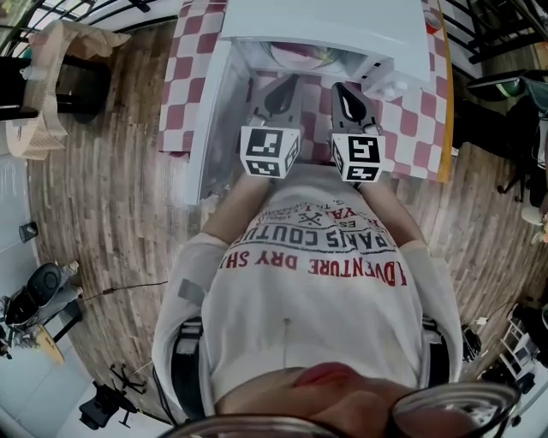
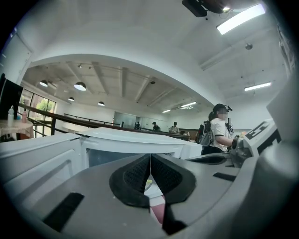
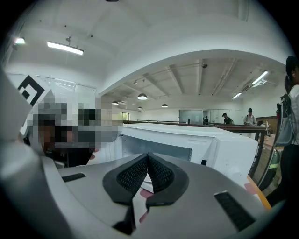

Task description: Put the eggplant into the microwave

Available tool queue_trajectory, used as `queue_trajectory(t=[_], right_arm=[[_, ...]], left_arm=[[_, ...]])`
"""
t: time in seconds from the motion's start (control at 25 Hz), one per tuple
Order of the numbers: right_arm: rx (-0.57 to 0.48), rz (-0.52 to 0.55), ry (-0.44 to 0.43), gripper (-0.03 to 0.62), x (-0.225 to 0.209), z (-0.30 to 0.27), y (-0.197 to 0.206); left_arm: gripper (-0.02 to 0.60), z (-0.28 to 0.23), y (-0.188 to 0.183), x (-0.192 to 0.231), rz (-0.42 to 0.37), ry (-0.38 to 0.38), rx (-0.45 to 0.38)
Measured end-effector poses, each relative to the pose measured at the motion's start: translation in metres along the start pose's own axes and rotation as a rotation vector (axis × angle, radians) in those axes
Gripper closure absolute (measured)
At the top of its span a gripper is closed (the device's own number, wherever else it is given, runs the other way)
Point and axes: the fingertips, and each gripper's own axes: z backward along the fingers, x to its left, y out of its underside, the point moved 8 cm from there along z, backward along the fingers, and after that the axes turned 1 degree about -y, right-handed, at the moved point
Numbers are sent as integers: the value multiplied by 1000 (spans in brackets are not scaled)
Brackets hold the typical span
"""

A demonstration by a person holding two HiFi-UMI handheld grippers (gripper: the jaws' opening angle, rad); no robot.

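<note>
- White box-shaped microwave [image 1: 342, 27], upper centre: white door [image 1: 210, 128] swung open.
- Left hand-held gripper [image 2: 150, 158] and right hand-held gripper [image 3: 148, 156]: jaws pressed together, empty.
- Eggplant: visible in no view.
- Risk: shutting the door unverified leaves the eggplant outside.

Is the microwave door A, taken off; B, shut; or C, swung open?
C: the door stands swung out to the left of the microwave, still attached, and the right gripper view looks straight into the inside.
</note>
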Motion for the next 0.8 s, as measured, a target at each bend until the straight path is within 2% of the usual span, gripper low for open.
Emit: queue_trajectory(t=[0.8], right_arm=[[27, -15, 1, 568, -6, -10, 7]], left_arm=[[554, -13, 11, 10, 40, -5, 46]])
